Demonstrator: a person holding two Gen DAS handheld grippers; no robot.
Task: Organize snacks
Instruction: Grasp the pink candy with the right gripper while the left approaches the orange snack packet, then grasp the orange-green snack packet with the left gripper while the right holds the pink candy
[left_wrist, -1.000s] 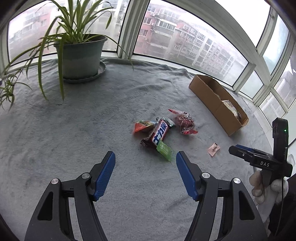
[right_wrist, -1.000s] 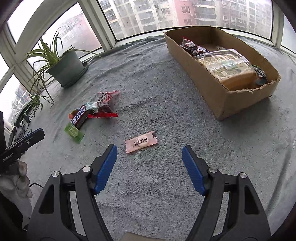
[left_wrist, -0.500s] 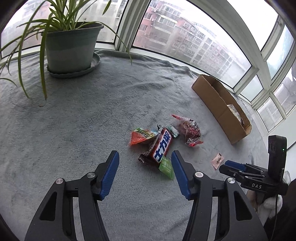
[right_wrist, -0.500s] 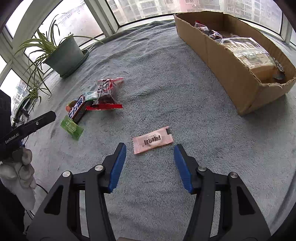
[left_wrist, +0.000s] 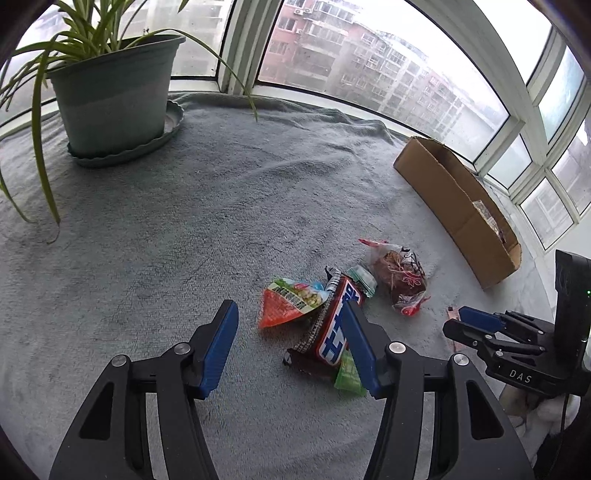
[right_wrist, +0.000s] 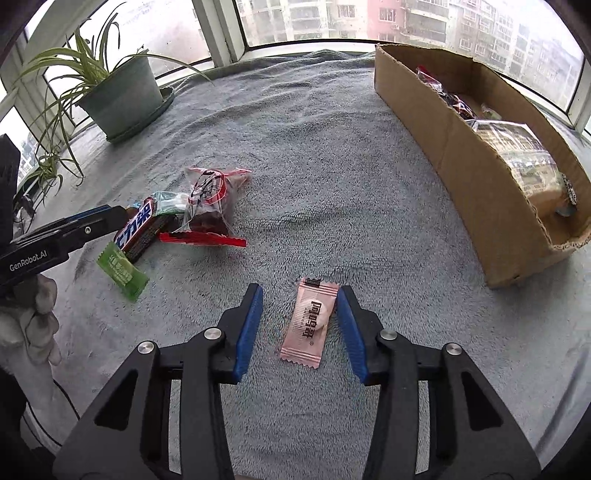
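A pile of snacks lies on the grey blanket: a chocolate bar (left_wrist: 334, 334), an orange-green packet (left_wrist: 290, 302), a small green packet (left_wrist: 347, 374) and a clear bag with a red seal (left_wrist: 400, 277). My left gripper (left_wrist: 291, 345) is open just before the pile, its right finger over the bar's edge. A pink candy wrapper (right_wrist: 310, 321) lies between the fingers of my open right gripper (right_wrist: 300, 328). The cardboard box (right_wrist: 476, 166) holds several snacks at the right.
A potted spider plant (left_wrist: 110, 99) on a saucer stands at the back left by the windows. The box also shows in the left wrist view (left_wrist: 454, 203) at the right. The grey blanket (right_wrist: 314, 147) covers the whole sill.
Both grippers have moved forward and down. The left one has come up to the snack pile. The right one has narrowed and now straddles the pink candy wrapper.
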